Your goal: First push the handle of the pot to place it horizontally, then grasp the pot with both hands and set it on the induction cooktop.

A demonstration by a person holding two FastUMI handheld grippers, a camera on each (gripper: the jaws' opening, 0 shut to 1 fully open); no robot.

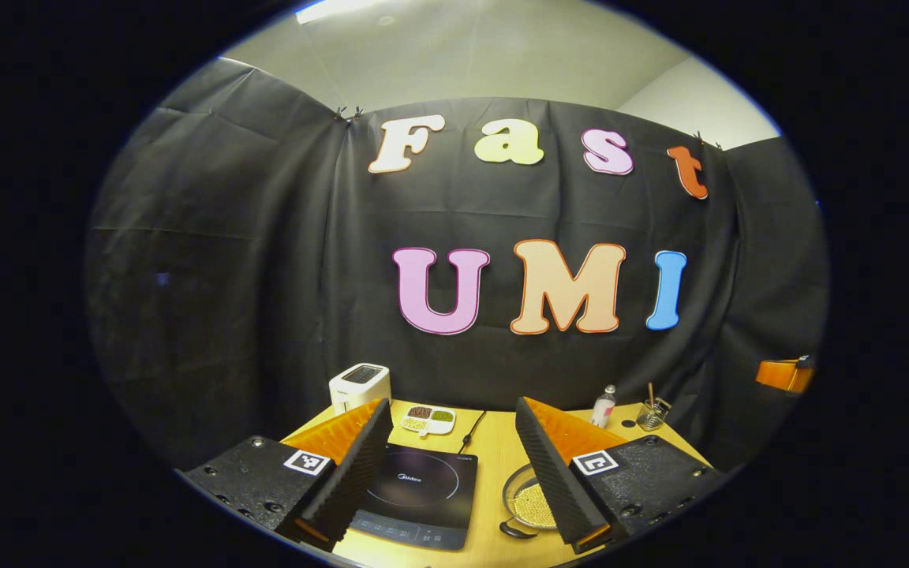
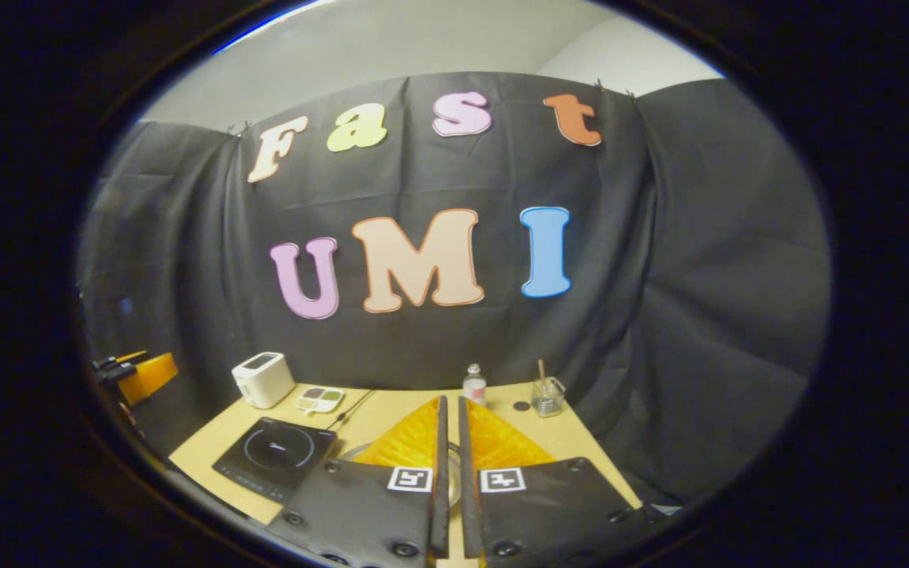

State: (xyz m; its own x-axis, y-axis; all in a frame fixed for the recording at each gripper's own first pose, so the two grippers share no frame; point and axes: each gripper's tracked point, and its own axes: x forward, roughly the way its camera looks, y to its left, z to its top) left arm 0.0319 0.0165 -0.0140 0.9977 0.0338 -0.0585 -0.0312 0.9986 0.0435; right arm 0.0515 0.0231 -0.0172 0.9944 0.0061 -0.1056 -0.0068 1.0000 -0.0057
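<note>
Left gripper view first: looks down on a light wooden bench [image 1: 494, 465] backed by black cloth, with a pale wall and ceiling above the cloth and a ceiling light up top. Left gripper [image 1: 454, 465] hangs over the near edge, fingers [image 1: 352, 465] spread wide with nothing between them but open bench. Black induction cooktop [image 1: 419, 493] sits right in that gap, flat on the bench, cord [image 1: 472, 430] trailing off toward the back. Pot [image 1: 529, 501] just right of the cooktop, partly hidden behind the right-hand finger, full of something pale and grainy; short dark handle [image 1: 516, 530] sticking out at its near left edge. Can't tell the handle's angle beyond that.

Back row on the bench: white toaster [image 1: 360, 385] at the left corner, small divided dish [image 1: 428, 420] with coloured bits beside it, little bottle [image 1: 603, 406] and a glass cup [image 1: 652, 414] with a stick in it off to the right.

Right gripper view: right gripper [image 2: 448, 465] with fingers [image 2: 440, 473] pressed nearly together, just a thin slit, gripping nothing. Hovers over the middle of the bench [image 2: 581, 442], pot rim [image 2: 352, 451] barely peeking out behind the fingers. Cooktop [image 2: 277, 456] well off to the left, toaster [image 2: 263, 379] behind it. Orange bit of the other gripper [image 2: 143, 375] at the far left edge.
</note>
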